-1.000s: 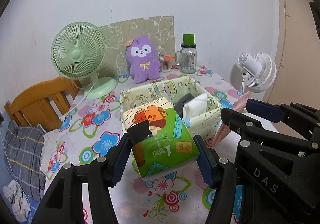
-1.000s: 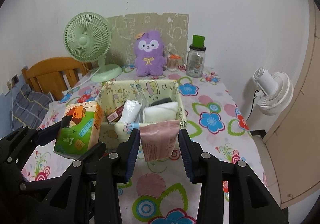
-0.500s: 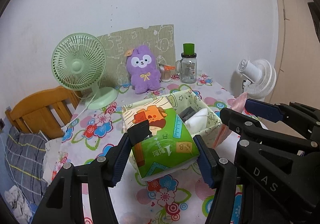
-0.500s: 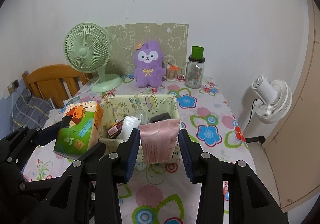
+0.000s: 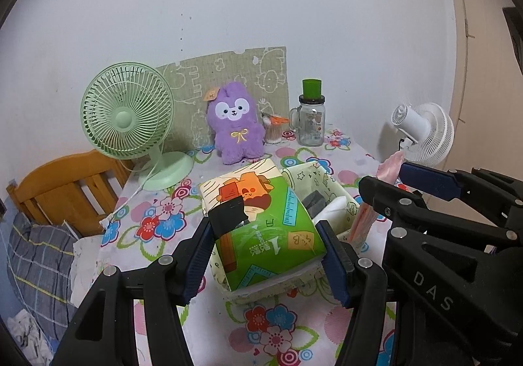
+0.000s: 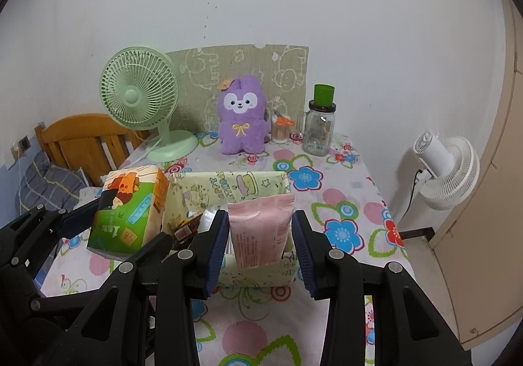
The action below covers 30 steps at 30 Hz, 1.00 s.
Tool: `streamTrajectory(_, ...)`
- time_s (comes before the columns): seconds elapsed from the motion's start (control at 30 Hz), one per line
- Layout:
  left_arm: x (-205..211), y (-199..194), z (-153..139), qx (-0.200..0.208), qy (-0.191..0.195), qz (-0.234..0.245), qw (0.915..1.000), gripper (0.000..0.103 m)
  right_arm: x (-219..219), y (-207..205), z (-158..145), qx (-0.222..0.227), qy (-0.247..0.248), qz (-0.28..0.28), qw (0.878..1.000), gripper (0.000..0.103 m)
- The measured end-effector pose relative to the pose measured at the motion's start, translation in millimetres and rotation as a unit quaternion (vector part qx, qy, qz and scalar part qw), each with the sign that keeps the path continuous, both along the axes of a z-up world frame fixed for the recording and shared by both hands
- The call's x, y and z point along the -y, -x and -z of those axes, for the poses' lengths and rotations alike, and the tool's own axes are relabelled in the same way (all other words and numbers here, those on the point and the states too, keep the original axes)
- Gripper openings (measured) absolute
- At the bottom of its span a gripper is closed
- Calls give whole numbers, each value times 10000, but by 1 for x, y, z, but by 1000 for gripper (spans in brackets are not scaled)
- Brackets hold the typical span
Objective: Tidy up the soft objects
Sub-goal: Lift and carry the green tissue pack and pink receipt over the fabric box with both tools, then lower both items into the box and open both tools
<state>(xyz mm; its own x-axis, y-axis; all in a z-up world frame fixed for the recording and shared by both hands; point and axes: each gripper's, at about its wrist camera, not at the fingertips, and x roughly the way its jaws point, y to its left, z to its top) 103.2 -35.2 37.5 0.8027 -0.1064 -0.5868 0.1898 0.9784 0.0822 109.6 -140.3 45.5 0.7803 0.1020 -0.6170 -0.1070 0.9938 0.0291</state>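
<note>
Nearest to the cameras, the left claw (image 5: pixel 264 255) pinches the green tissue pack (image 5: pixel 261 222) by its two short sides, so the long axis of the pack runs across the claw, from pad to pad. The right claw (image 6: pixel 260 240) is pinching the pink pouch (image 6: pixel 260 228), which stands upright between its pads with the top end up. Both things hang in the air over the near part of the flowered worktop (image 6: pixel 343 199). The cloth storage box (image 6: pixel 228 186) is just beyond and below the claws; the pouch is over its near right corner, and the tissue pack is over its left side. I judge the right hand is nearer to a free place inside. Toward the far edge stand a purple plush toy (image 6: pixel 242 117), a green fan (image 6: pixel 140 94) and a glass jar (image 6: pixel 318 127).
</note>
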Motion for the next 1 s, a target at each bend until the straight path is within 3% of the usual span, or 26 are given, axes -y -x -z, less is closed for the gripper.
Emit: streamTrajectory(1.0,-10,-65,31,-508,96,-97,9986,64,-8,-66,17,-241,-92,31,9997,43)
